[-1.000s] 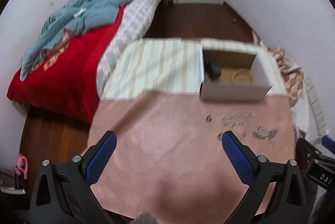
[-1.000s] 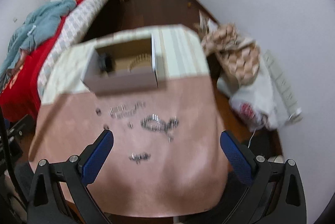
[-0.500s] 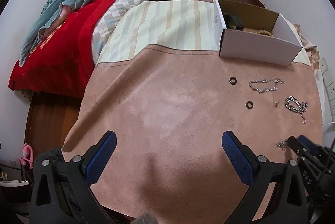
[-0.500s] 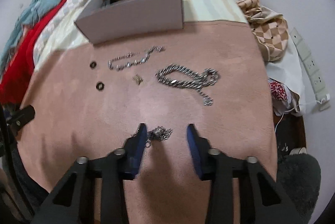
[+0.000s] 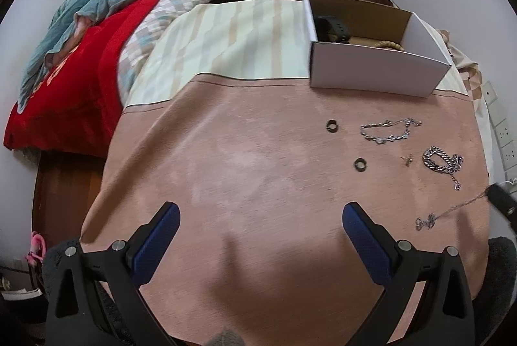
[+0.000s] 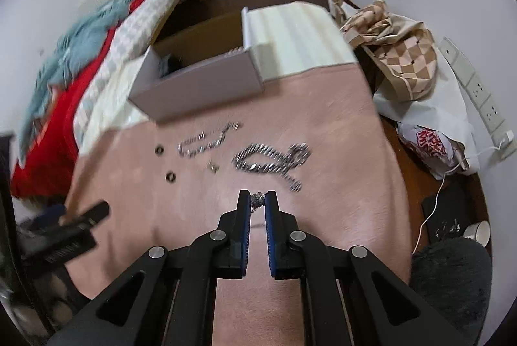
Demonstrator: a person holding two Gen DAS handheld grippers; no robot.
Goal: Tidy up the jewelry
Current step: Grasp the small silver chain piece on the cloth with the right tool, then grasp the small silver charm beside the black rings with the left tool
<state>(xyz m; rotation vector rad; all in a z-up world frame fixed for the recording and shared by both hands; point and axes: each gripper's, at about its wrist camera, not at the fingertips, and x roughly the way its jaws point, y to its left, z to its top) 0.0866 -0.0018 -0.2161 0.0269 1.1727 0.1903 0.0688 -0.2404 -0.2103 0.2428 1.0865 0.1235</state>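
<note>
My right gripper [image 6: 258, 200] is shut on a thin silver chain [image 6: 257, 200] and lifts it off the pink cloth; in the left wrist view the chain [image 5: 429, 220] trails from the right fingertip [image 5: 499, 200] down to the cloth. A thick silver chain [image 6: 271, 158], a fine bracelet [image 6: 206, 141], a small charm [image 6: 213, 166] and two dark rings [image 6: 170, 176] lie ahead. An open white box [image 5: 374, 68] stands beyond them, holding a dark item [image 5: 332, 27] and beads. My left gripper [image 5: 260, 225] is open and empty over the near cloth.
The table [image 5: 242, 152] carries pink cloth in front and striped cloth behind. A bed with a red cover [image 5: 80, 55] lies left. Bags [image 6: 404, 55] and a power strip [image 6: 478, 94] sit on the floor to the right.
My right gripper has closed on the thin silver chain and raised it from the cloth. The left gripper has stayed open and tilted a little lower.
</note>
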